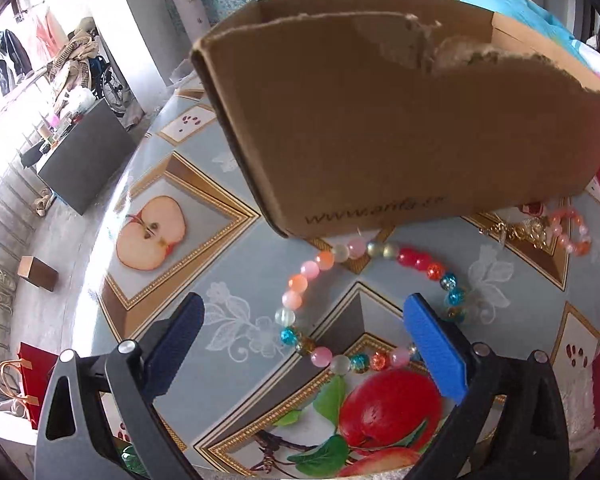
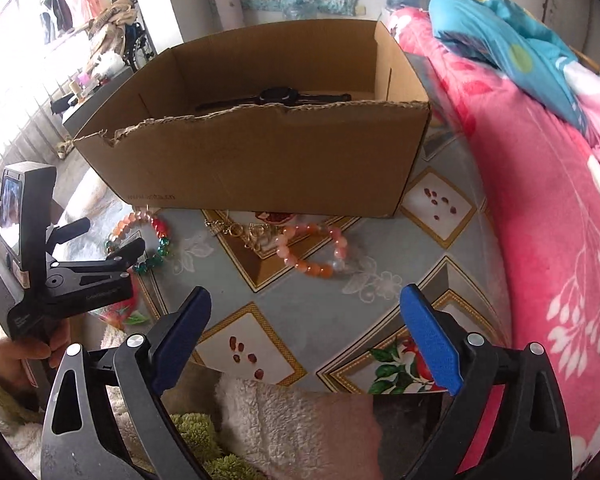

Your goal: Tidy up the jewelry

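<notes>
A ring of pink, orange, red and teal glass beads, the bracelet (image 1: 364, 300) lies flat on the surface (image 1: 236, 320). The left tongs (image 1: 304, 340) gape wide around its six o'clock arc, gripping nothing. The right tongs (image 2: 306, 336) also stand wide apart and bare.

Passage beyond the cardboard box (image 2: 260, 160) is blocked by its torn front wall. Right of the box, the way is closed by pink bedding (image 2: 540, 200). Bare tablecloth (image 2: 324, 316) is left before the box.
</notes>
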`<action>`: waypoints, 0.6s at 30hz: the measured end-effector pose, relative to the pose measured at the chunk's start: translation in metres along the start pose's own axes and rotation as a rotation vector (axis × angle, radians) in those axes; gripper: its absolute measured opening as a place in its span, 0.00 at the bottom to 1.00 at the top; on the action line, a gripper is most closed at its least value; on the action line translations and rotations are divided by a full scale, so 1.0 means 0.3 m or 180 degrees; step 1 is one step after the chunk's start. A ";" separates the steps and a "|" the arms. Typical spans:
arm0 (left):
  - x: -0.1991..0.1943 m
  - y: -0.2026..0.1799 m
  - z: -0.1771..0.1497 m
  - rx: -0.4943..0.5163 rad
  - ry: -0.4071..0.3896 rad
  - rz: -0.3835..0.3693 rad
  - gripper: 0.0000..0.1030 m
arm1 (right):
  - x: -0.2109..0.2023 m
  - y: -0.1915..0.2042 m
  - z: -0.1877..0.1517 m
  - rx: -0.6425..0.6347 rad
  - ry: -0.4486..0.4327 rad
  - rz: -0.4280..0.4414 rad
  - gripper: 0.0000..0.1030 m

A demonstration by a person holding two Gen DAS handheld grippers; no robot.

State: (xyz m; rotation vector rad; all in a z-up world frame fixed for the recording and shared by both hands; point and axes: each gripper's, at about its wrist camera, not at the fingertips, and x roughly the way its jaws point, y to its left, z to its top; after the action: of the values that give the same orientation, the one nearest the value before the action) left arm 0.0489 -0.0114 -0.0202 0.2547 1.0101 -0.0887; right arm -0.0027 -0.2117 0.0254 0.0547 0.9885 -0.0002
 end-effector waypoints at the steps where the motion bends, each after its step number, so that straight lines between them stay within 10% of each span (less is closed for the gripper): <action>1: -0.005 -0.003 -0.011 -0.0012 -0.0021 -0.0029 0.95 | -0.014 0.013 0.003 -0.0060 -0.0077 -0.0067 0.92; 8: 0.002 0.036 -0.086 -0.0174 0.0077 -0.0434 0.96 | -0.087 0.050 0.054 -0.0349 -0.0672 -0.0257 0.92; 13: -0.002 0.031 -0.087 -0.0135 0.0135 -0.0451 0.96 | -0.115 0.072 0.056 -0.0413 -0.1135 0.0257 0.92; 18: 0.002 0.077 -0.060 -0.0114 0.0108 -0.0469 0.96 | -0.019 0.118 0.062 -0.0331 -0.0762 0.0671 0.92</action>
State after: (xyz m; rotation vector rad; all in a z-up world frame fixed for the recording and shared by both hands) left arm 0.0388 0.0154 -0.0260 0.1491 1.0626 -0.2004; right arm 0.0105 -0.1774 0.0419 0.0617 0.7386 0.2331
